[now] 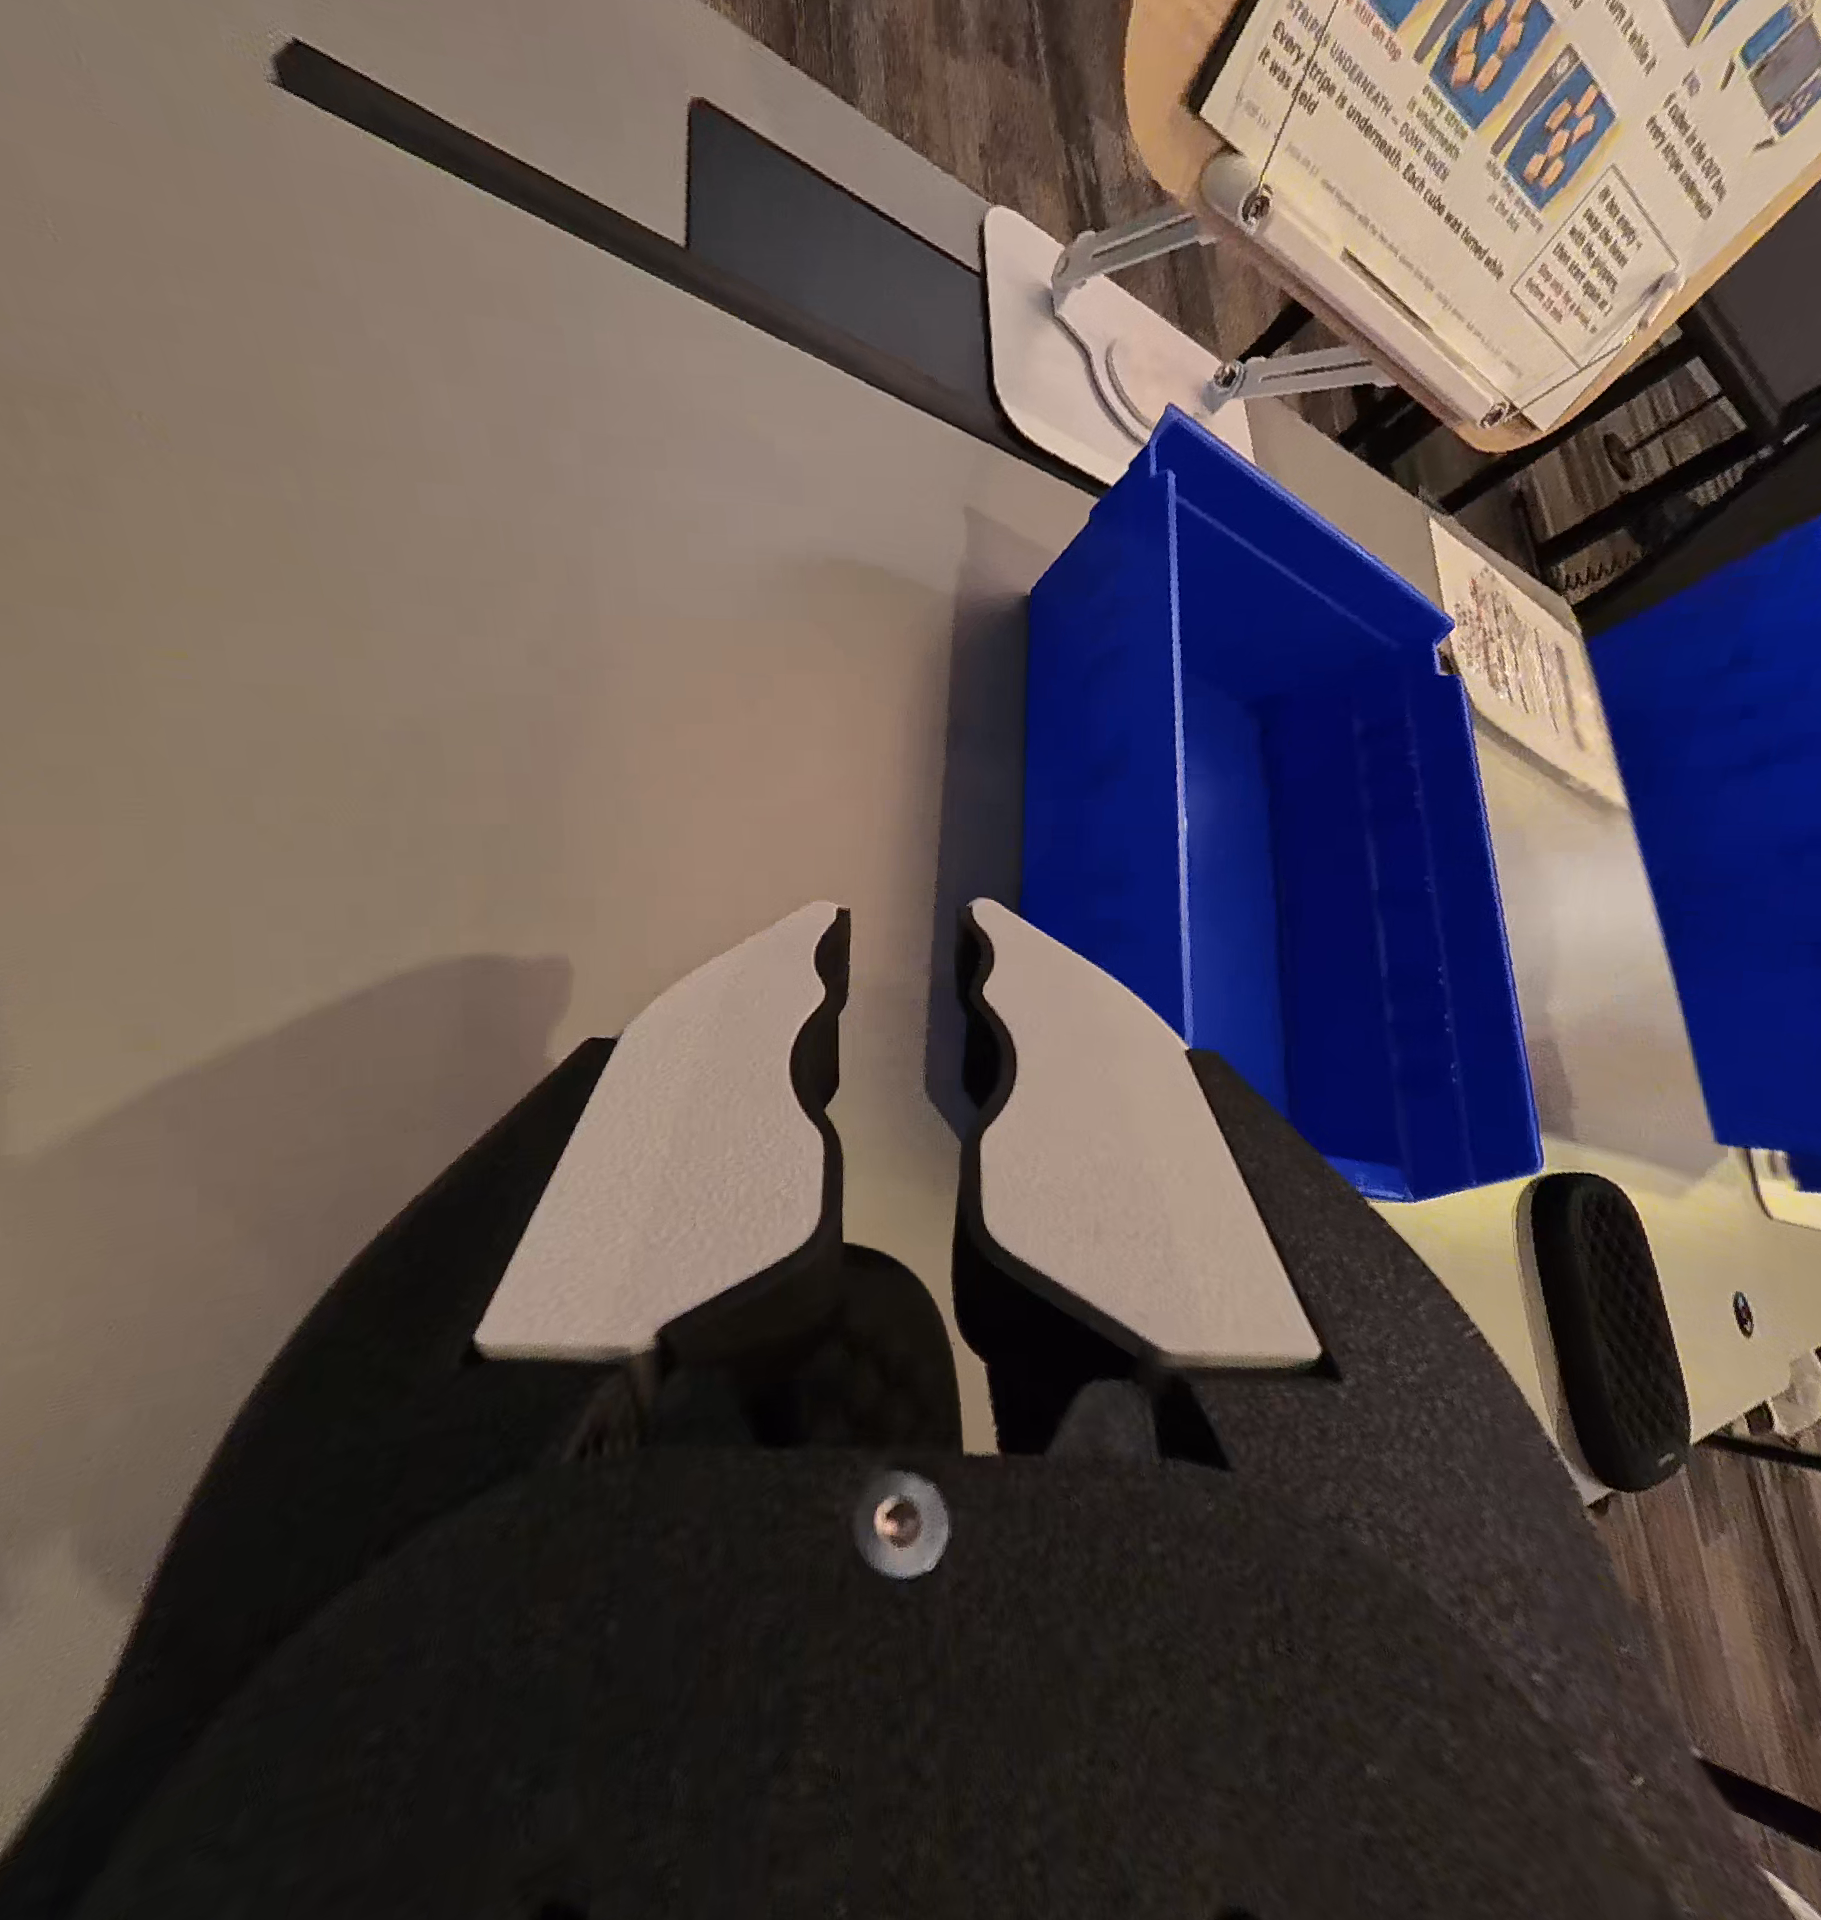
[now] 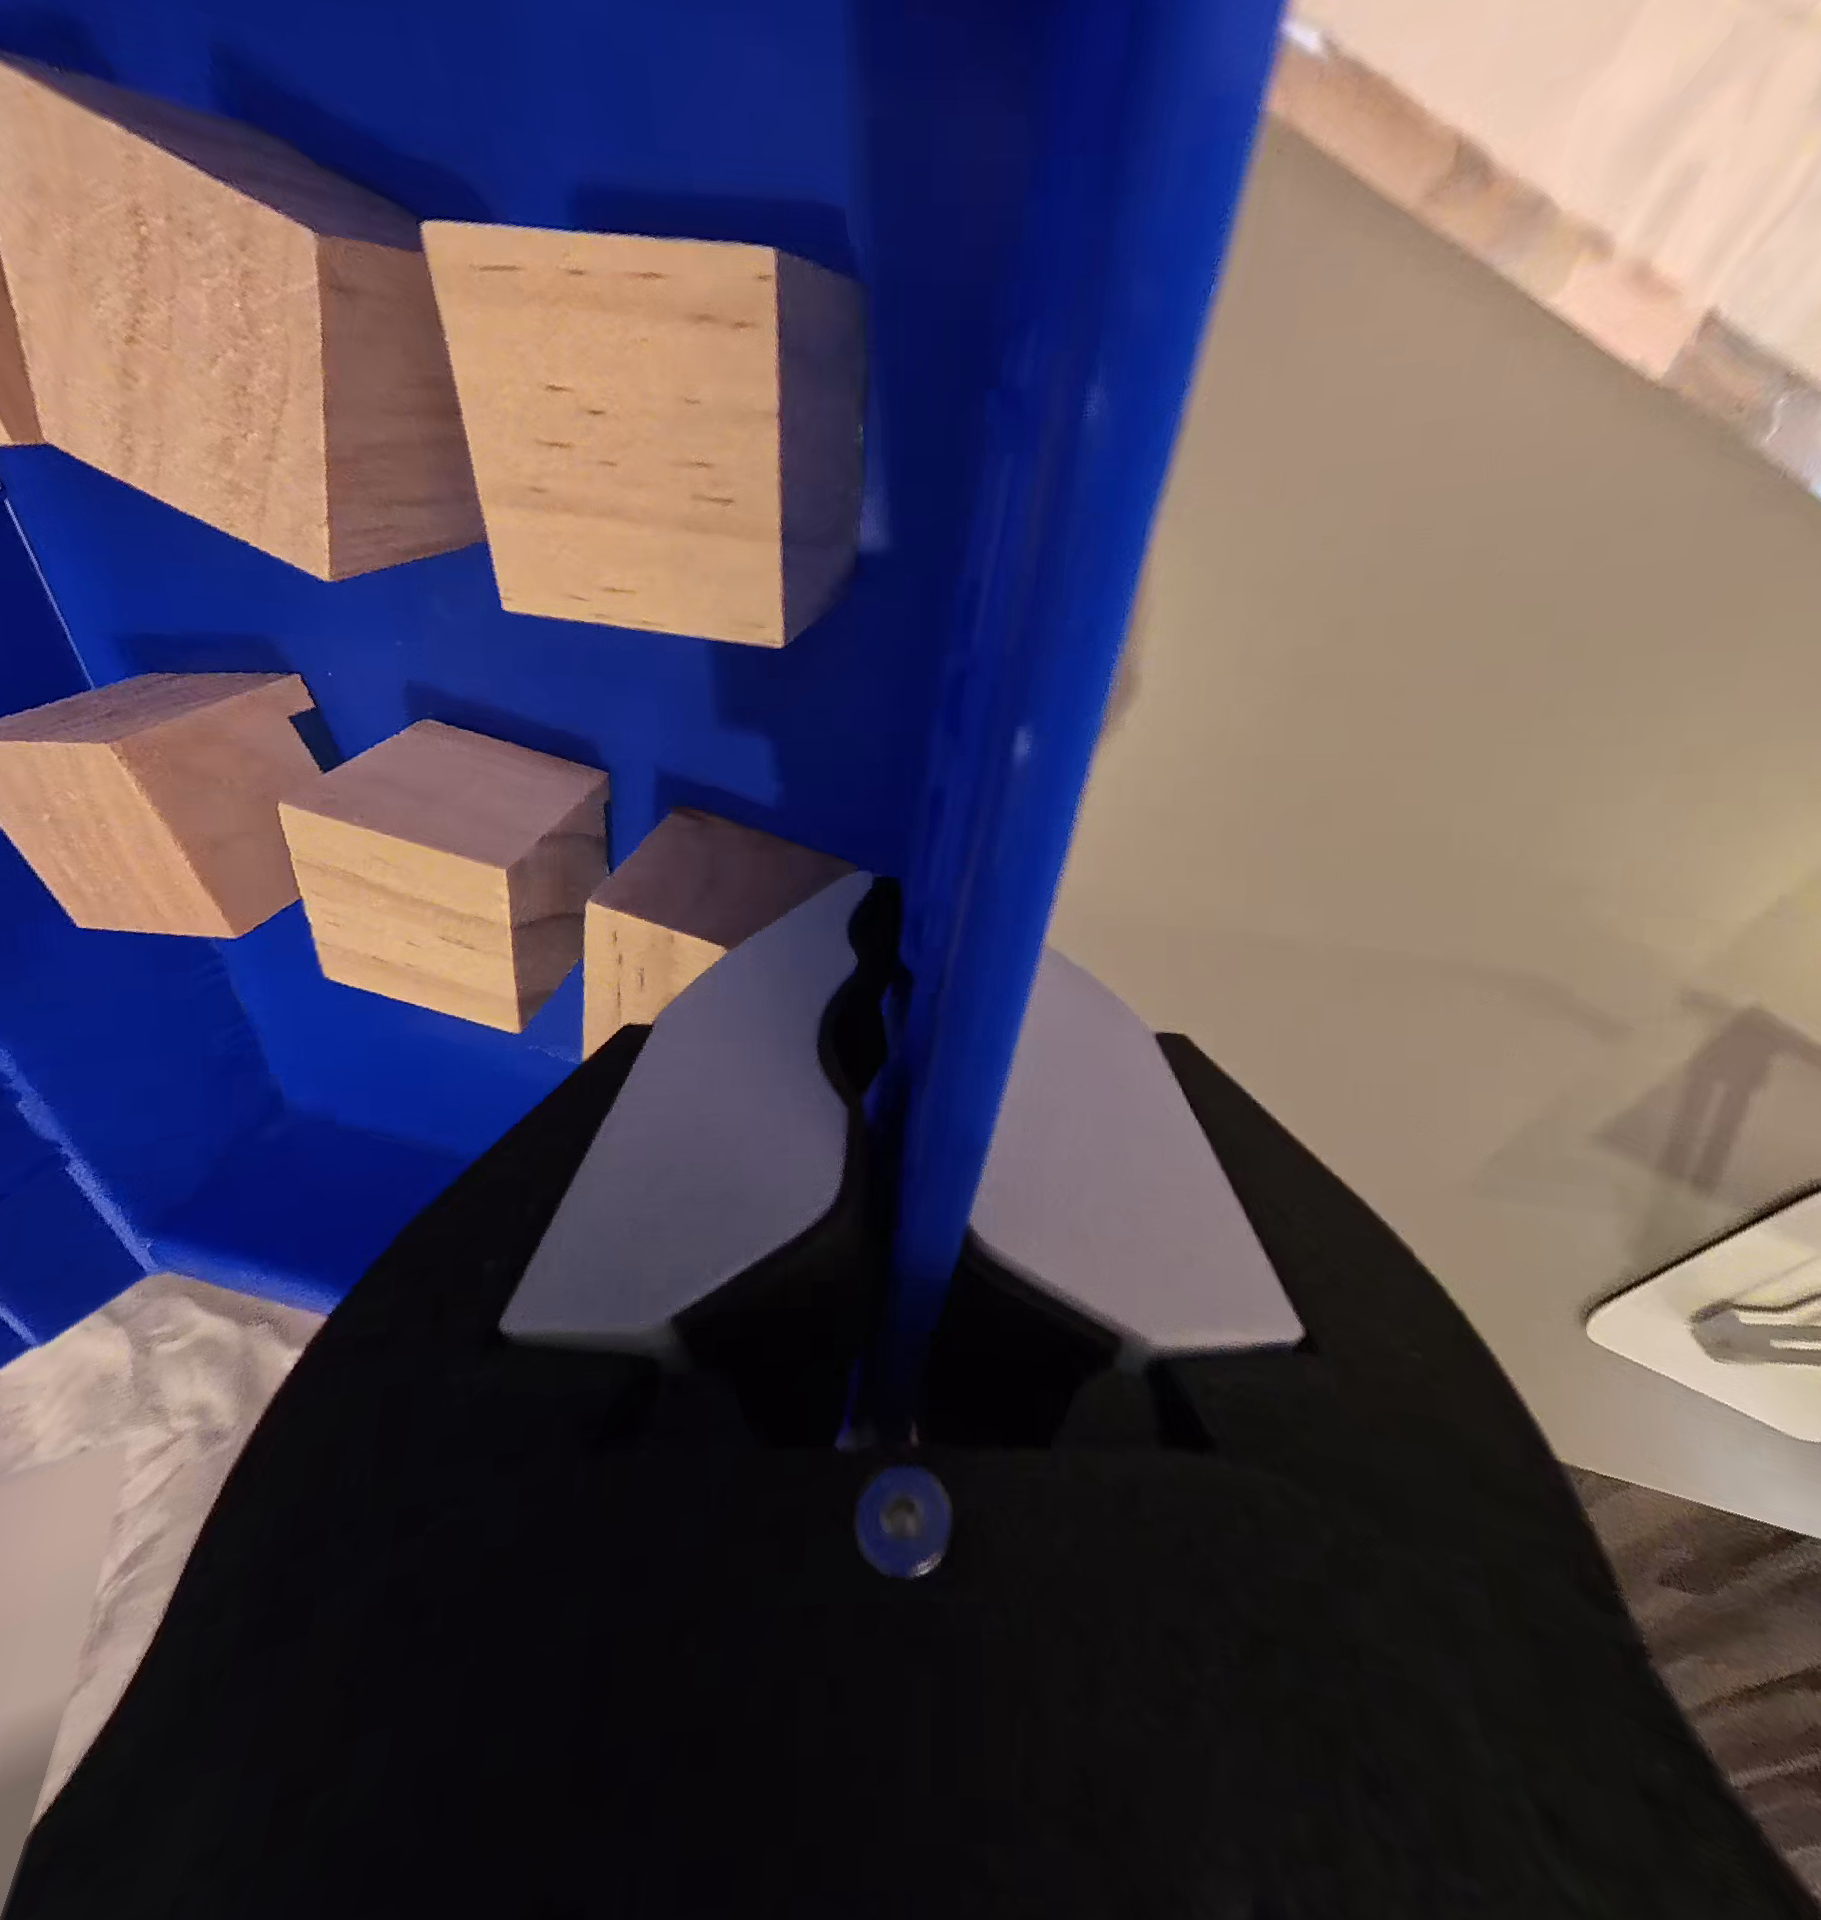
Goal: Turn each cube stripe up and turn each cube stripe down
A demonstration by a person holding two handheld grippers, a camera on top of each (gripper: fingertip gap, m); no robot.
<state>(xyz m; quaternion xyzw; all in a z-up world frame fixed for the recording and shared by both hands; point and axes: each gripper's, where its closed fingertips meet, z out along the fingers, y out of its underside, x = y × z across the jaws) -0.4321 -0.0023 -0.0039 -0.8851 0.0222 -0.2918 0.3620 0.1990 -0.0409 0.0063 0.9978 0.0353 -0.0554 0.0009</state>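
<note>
We see no stripe on any visible face of the cubes (image 2: 615,426), upper left inside the blue bin (image 2: 1051,623). Right gripper (image 2: 921,935) is clamped on that bin's wall. Only the left view shows an empty bin (image 1: 1103,790); left gripper (image 1: 901,925) is parted, holding nothing.

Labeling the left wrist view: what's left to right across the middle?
Bare table → left tongs, open and empty → empty blue bin → paper sheet → second blue bin.

A lab or office: grey table (image 1: 366,623), instruction sheet (image 1: 1508,156) on a stand, blue bins (image 1: 1093,779).
</note>
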